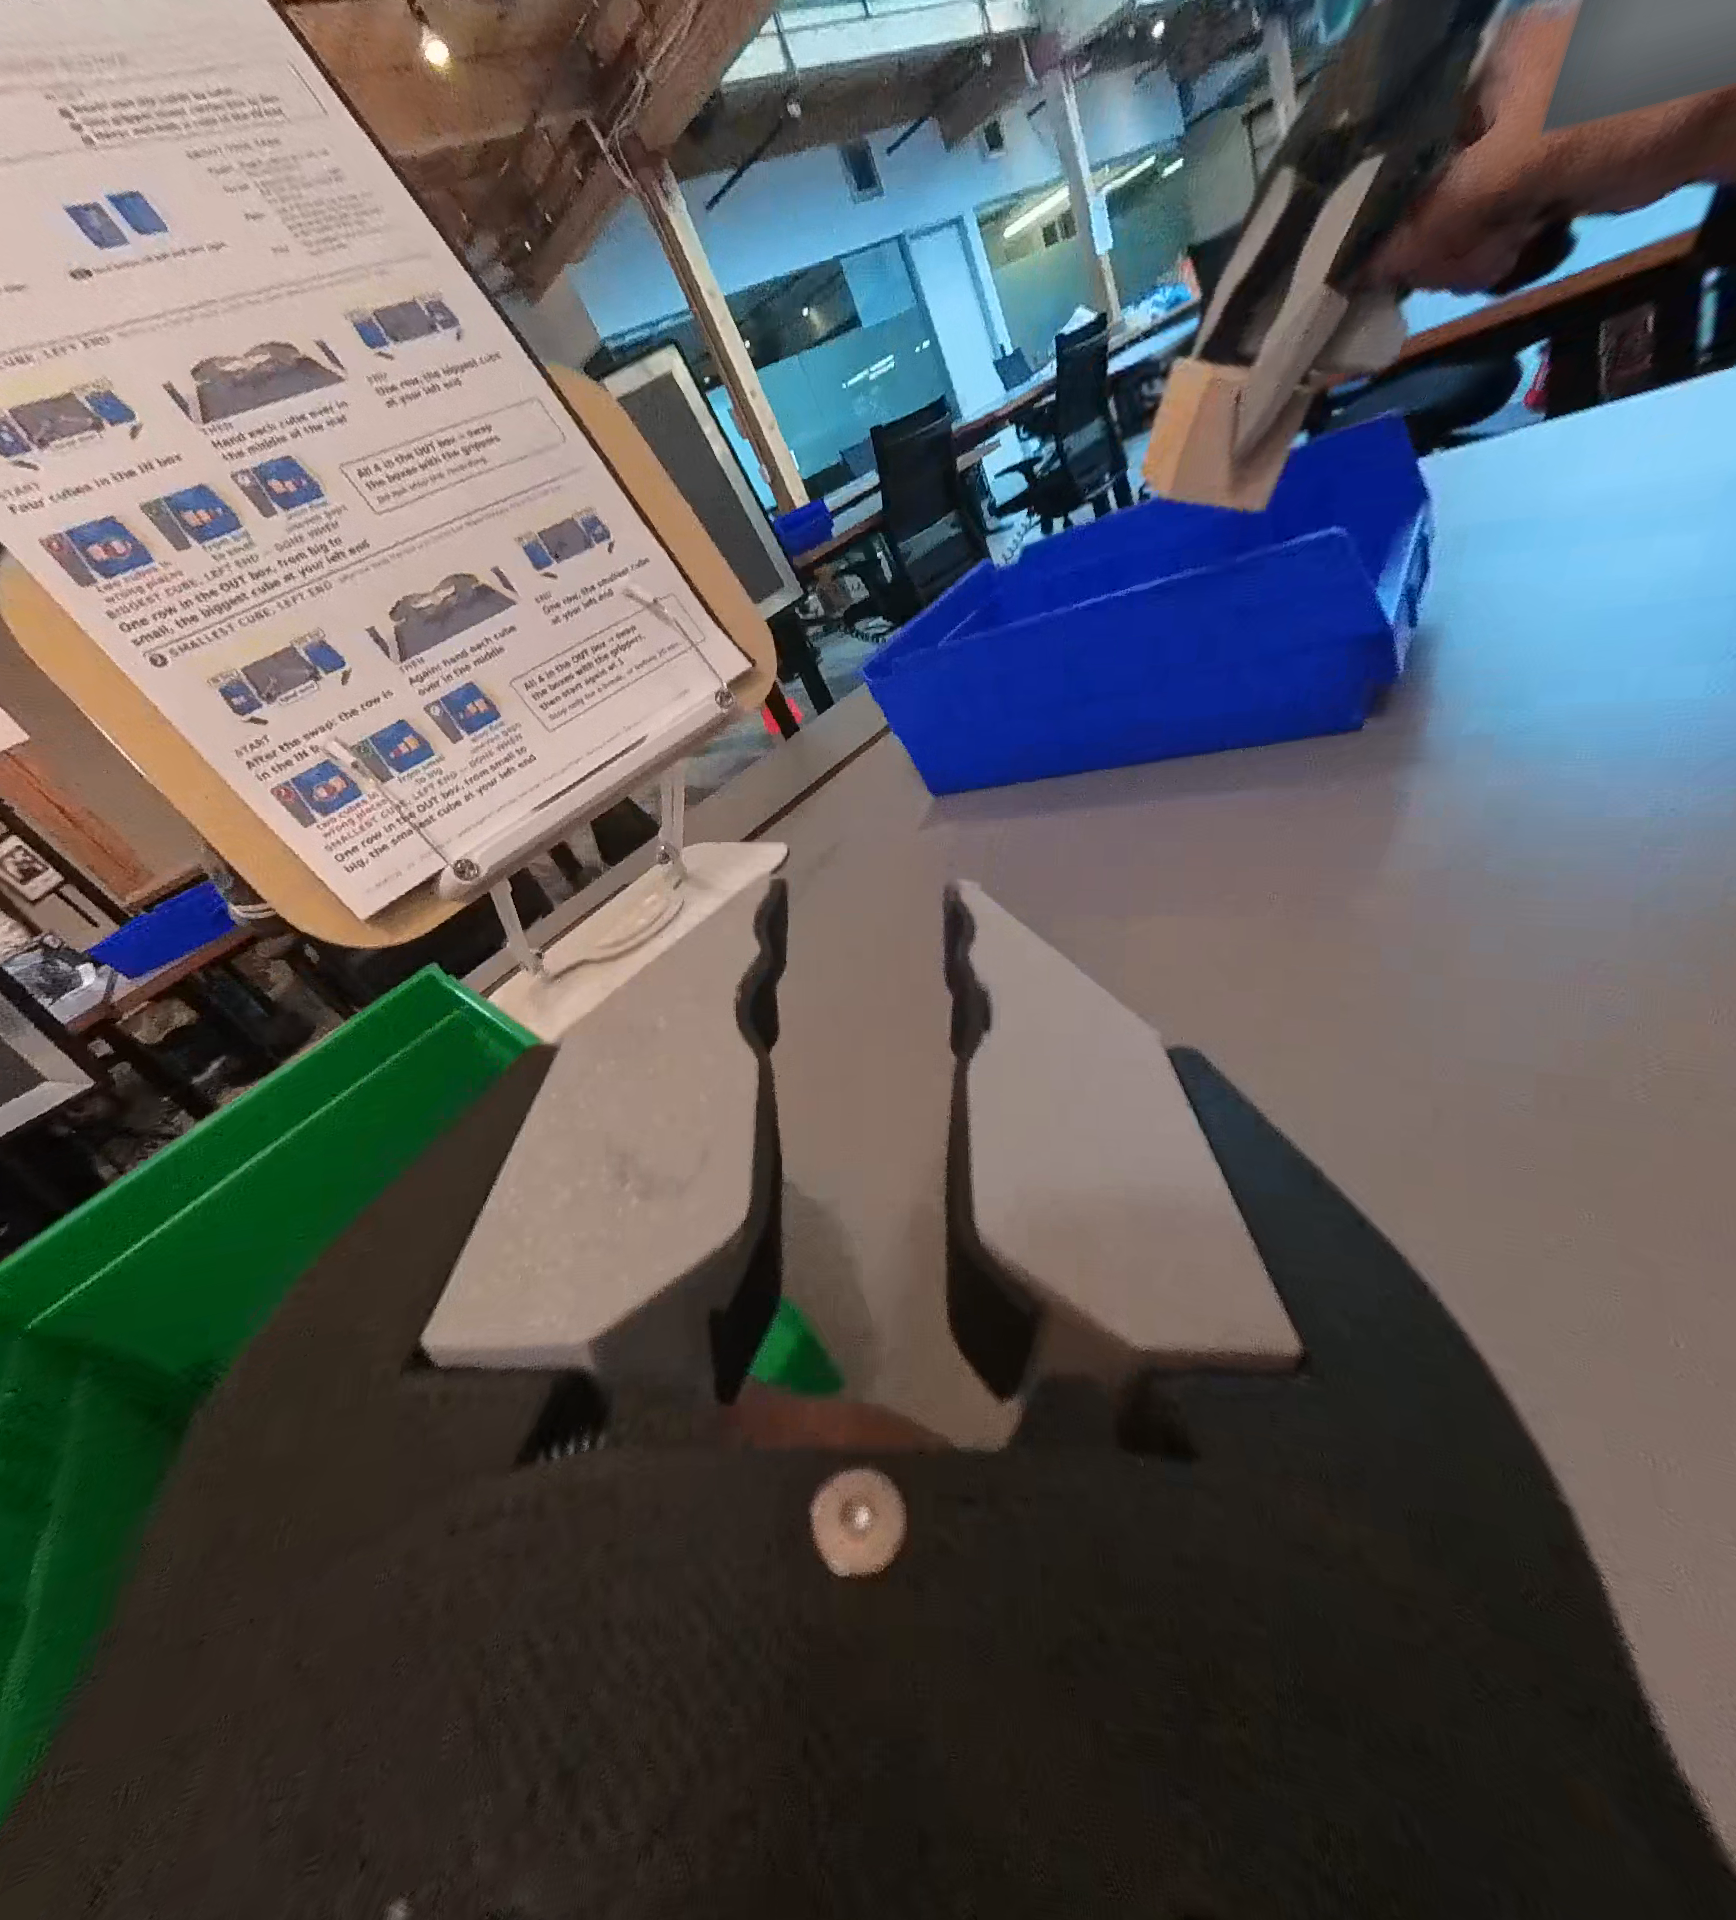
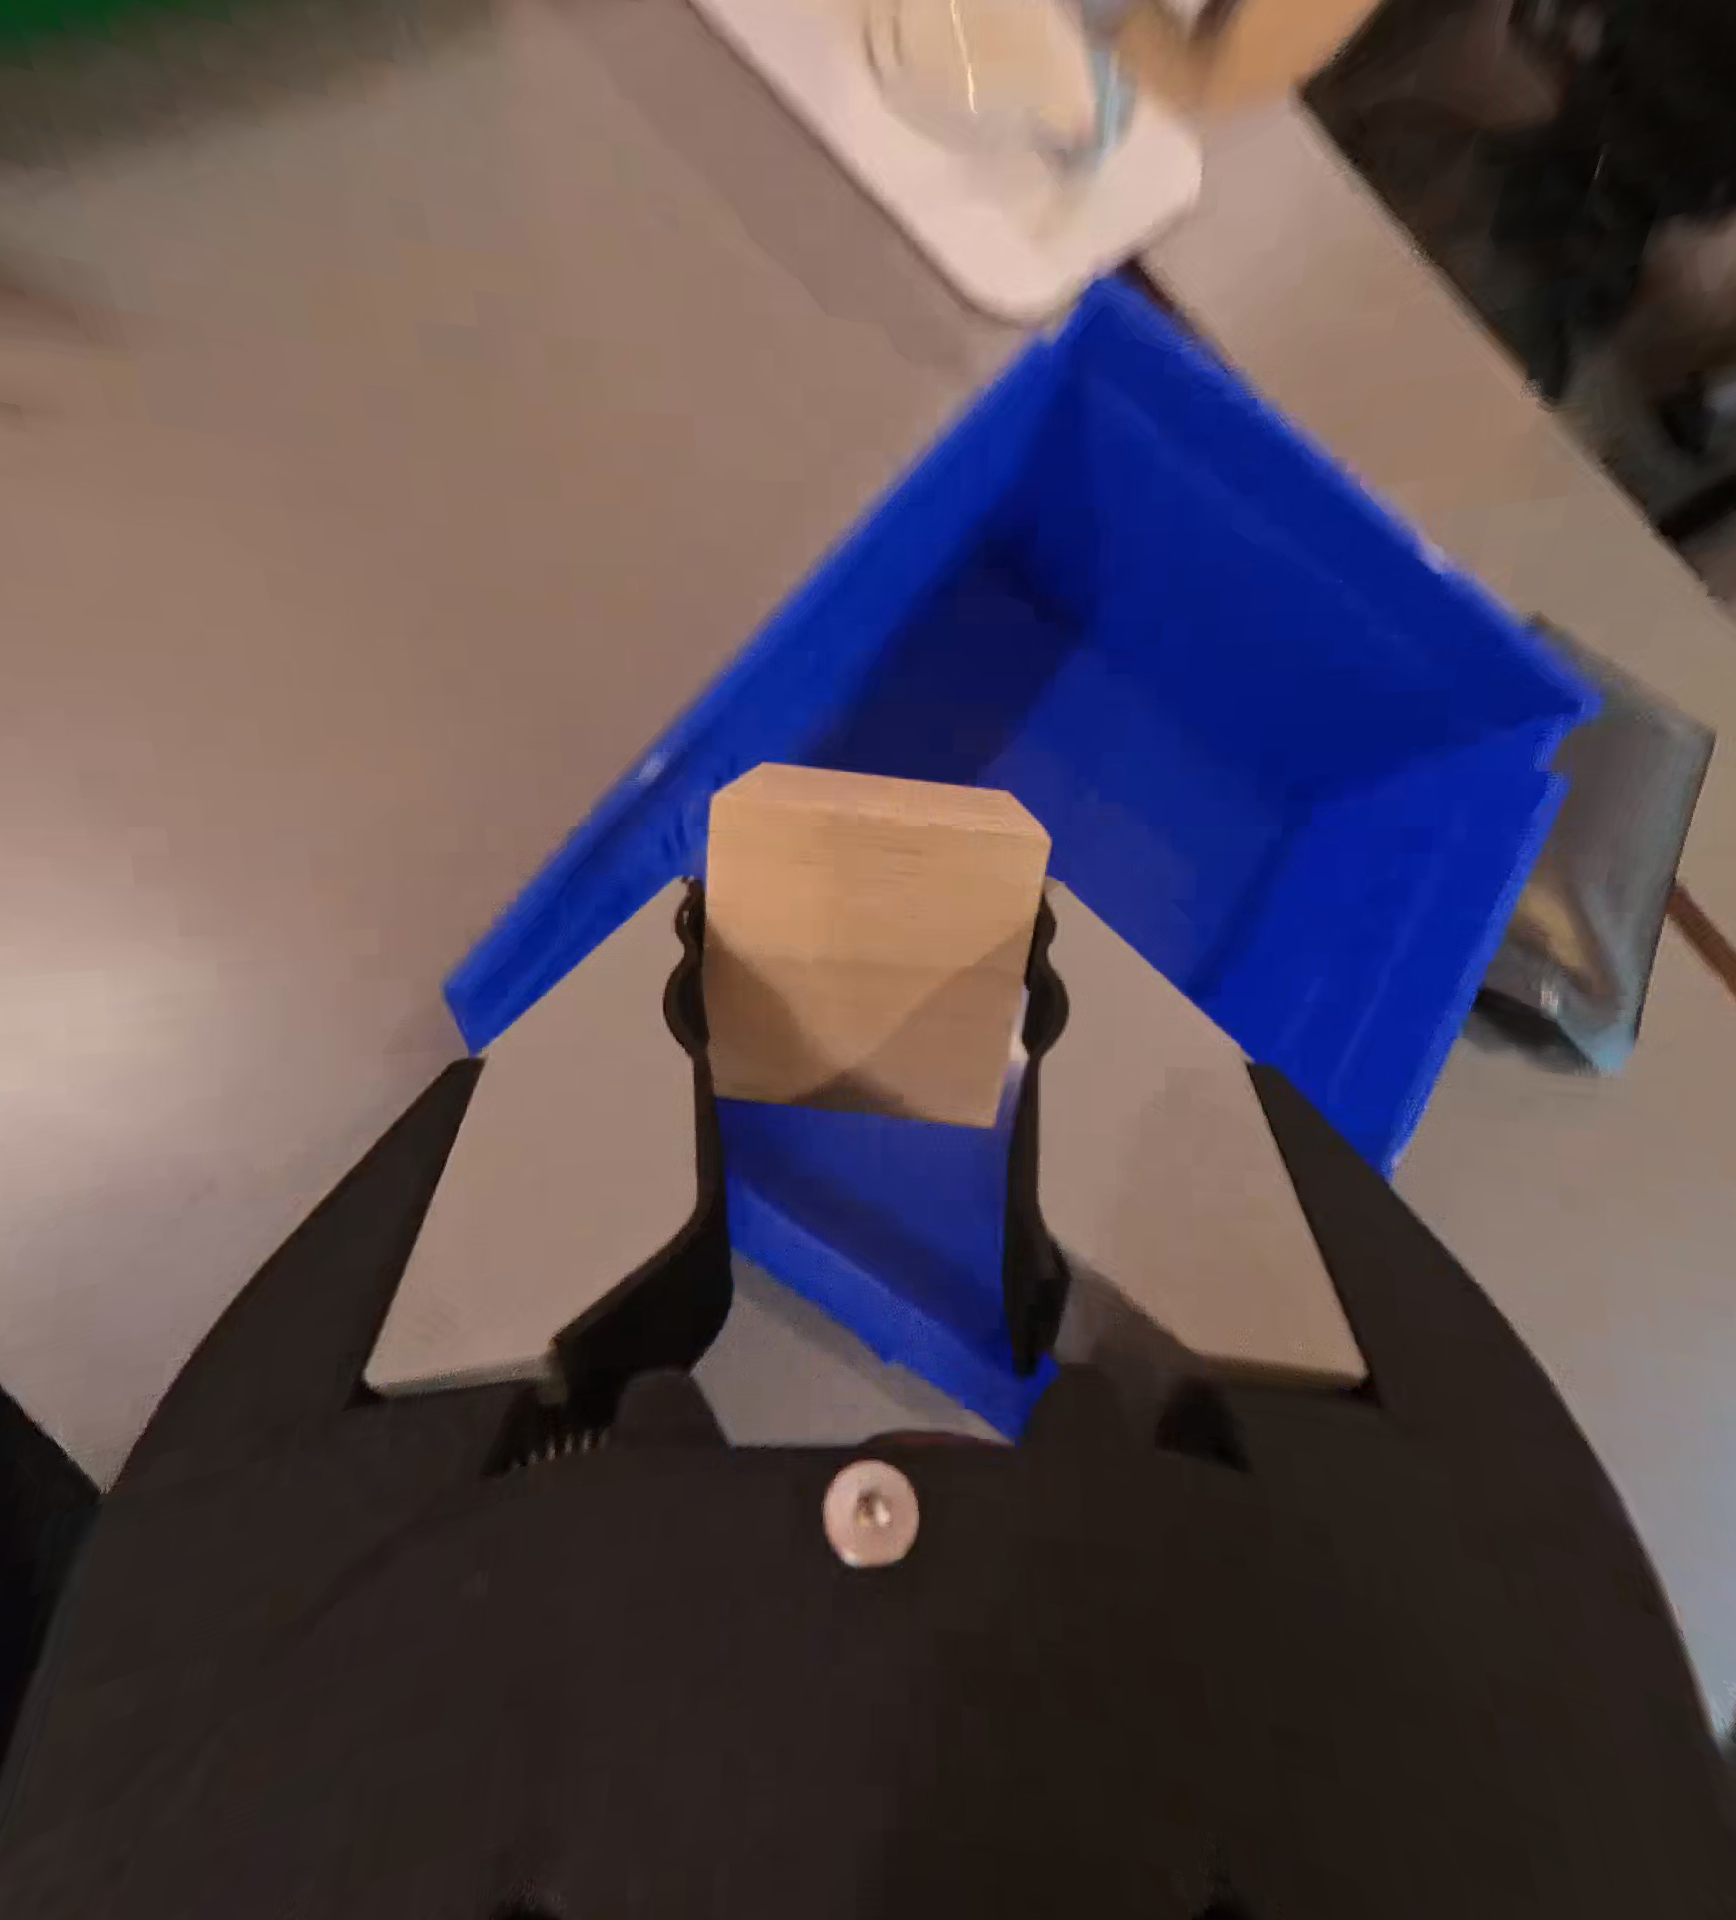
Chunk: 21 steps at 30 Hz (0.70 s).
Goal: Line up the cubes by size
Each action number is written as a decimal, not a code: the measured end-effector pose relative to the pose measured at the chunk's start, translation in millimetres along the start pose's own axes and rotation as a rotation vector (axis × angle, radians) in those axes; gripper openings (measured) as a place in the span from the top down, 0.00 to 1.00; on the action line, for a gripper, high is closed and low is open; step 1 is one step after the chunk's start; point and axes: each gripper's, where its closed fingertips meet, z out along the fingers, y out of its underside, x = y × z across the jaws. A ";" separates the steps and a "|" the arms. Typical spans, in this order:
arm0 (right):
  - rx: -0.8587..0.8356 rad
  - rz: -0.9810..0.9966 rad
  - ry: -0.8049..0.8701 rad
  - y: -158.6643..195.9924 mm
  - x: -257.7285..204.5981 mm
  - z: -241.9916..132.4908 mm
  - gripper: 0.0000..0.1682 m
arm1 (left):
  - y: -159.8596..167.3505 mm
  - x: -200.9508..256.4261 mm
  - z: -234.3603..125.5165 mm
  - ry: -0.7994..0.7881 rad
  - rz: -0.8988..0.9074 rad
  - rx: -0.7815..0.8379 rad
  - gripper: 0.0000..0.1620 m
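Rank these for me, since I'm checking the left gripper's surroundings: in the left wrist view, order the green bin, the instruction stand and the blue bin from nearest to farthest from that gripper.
1. Green bin, right beside the left gripper, on its left.
2. Instruction stand, ahead and slightly left.
3. Blue bin, farther ahead, to the right.

The cube (image 2: pixel 869 935) is hanging between the right gripper's (image 2: pixel 864 914) fingers above the bin (image 2: pixel 1363 935). A second bin (image 1: pixel 220 1195) is sitting left of the left gripper (image 1: pixel 859 935), the instruction stand (image 1: pixel 324 520) behind it.
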 end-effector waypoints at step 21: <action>-0.340 -0.470 -0.027 -10.4 -12.1 111.9 0.65 | 21.4 24.4 11.2 0.074 0.045 -0.106 0.80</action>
